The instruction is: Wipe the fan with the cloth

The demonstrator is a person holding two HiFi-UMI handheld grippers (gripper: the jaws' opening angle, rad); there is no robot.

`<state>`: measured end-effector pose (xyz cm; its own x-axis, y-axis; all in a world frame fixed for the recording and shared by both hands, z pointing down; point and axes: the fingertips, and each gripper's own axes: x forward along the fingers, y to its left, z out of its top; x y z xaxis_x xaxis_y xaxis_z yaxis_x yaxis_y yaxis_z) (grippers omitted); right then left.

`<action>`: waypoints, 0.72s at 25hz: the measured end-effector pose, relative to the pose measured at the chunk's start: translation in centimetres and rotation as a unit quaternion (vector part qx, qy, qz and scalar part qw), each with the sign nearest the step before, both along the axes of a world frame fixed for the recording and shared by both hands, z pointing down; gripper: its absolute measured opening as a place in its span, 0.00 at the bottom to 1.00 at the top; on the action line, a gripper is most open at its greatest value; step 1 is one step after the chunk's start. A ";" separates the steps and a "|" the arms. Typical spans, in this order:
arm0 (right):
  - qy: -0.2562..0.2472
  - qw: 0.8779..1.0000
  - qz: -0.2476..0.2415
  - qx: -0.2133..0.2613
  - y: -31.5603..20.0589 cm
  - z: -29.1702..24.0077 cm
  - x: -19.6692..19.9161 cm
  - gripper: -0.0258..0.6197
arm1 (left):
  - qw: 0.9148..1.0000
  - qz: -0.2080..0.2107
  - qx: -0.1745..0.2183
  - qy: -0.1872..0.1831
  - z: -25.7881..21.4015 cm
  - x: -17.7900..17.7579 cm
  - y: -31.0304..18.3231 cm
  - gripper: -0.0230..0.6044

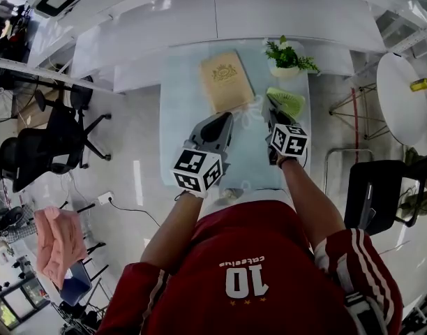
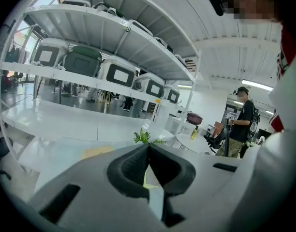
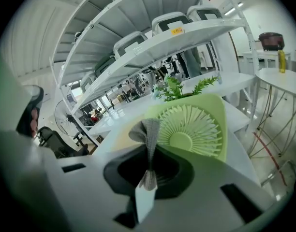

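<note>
Cloth sat pinched in right gripper, fan just beyond at one o'clock; left gripper pressed together, empty.

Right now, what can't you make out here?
- Fan: lower edge and any base, right gripper view, covered by the right gripper.
- Cloth: only a pinched fold shows, right gripper view; the rest is hidden in the jaws.
- Book: cover print too small, head view.
- Table: near edge, head view, hidden behind the person's arms.
</note>
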<state>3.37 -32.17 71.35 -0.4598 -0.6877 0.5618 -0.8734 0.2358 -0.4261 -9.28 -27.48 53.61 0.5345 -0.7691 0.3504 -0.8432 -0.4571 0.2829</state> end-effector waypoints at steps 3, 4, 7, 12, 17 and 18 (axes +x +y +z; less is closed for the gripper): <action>-0.002 1.000 0.004 -0.001 -0.2 0.3 -0.1 0.07 | 1.000 -0.003 -0.001 0.000 0.1 -0.2 -0.1 0.04; 0.000 1.000 0.005 -0.001 -0.2 0.4 -0.1 0.07 | 1.000 -0.003 0.000 0.001 0.0 -0.2 -0.1 0.04; 0.005 1.000 0.014 -0.001 -0.2 0.5 0.3 0.07 | 1.000 -0.001 0.000 0.002 -0.1 -0.1 -0.2 0.04; 0.005 1.000 0.029 -0.001 -0.5 0.7 1.3 0.07 | 1.000 0.006 0.000 0.000 -0.1 0.3 -0.3 0.04; 0.008 0.999 0.039 0.001 -0.4 0.5 2.2 0.07 | 1.000 0.012 -0.002 0.000 0.0 0.6 -0.4 0.04; 0.008 0.999 0.043 0.000 -0.3 0.6 2.4 0.07 | 1.000 0.013 -0.002 0.000 0.0 0.8 -0.4 0.04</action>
<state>5.80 -32.44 71.91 -0.3903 -0.7243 0.5684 -0.8970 0.1601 -0.4120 -8.53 -27.86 53.63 0.5550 -0.7534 0.3527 -0.8306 -0.4786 0.2847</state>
